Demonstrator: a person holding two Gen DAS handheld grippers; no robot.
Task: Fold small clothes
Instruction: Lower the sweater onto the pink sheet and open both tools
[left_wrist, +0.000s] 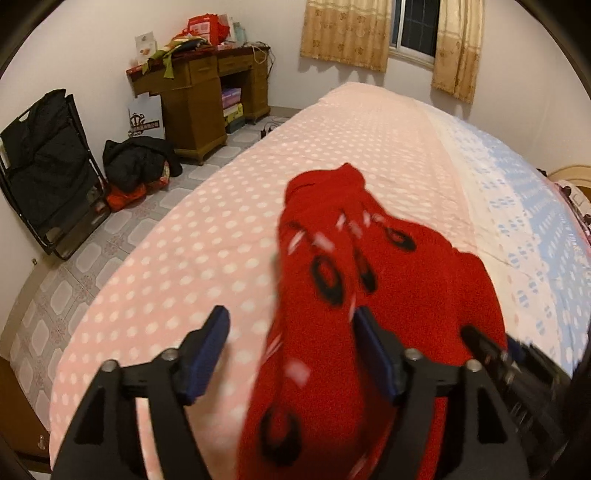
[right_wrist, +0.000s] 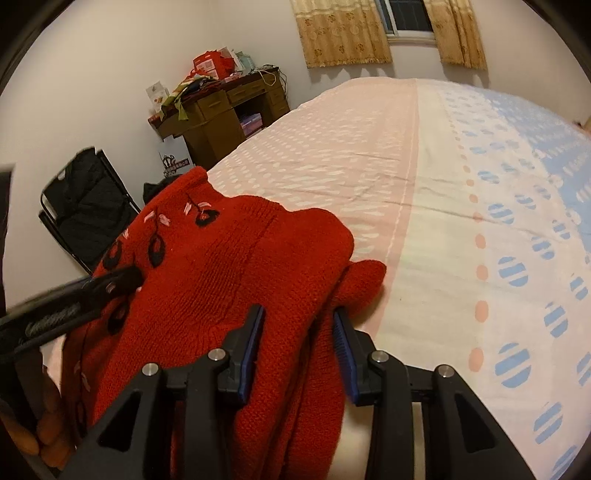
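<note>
Left tongs (left_wrist: 290, 345) point steeply down over the bed (left_wrist: 207, 236), jaws standing wide. The red sweater (left_wrist: 343, 280) hangs between them; the left pad stands clear of the knit, the right pad lies against or just beside it, and no pinch shows. The cloth in this view is blurred.

Right tongs (right_wrist: 299, 338) also point down toward the bed, jaws partly apart, with a thick fold of the sweater (right_wrist: 221, 266) filling the gap. The left blue pad touches the knit; whether the right pad presses cannot be told, so a firm grip is not confirmed.

In the right wrist view the left tongs enter from the left edge, their tip lying on the sweater's embroidered front. Fingers (right_wrist: 48, 424) of the person's hand show at the lower left.

The sweater sits bunched at the near end of the bed, on the pink dotted part of the sheet, one sleeve end jutting out to the right.

Surroundings: a wooden desk (left_wrist: 199, 99) heaped with bags and boxes against the far wall, a black folding chair (left_wrist: 48, 166) with dark clothing, a dark heap (left_wrist: 140, 158) on the tiled floor, and a curtained window (left_wrist: 413, 29) beyond the bed.
</note>
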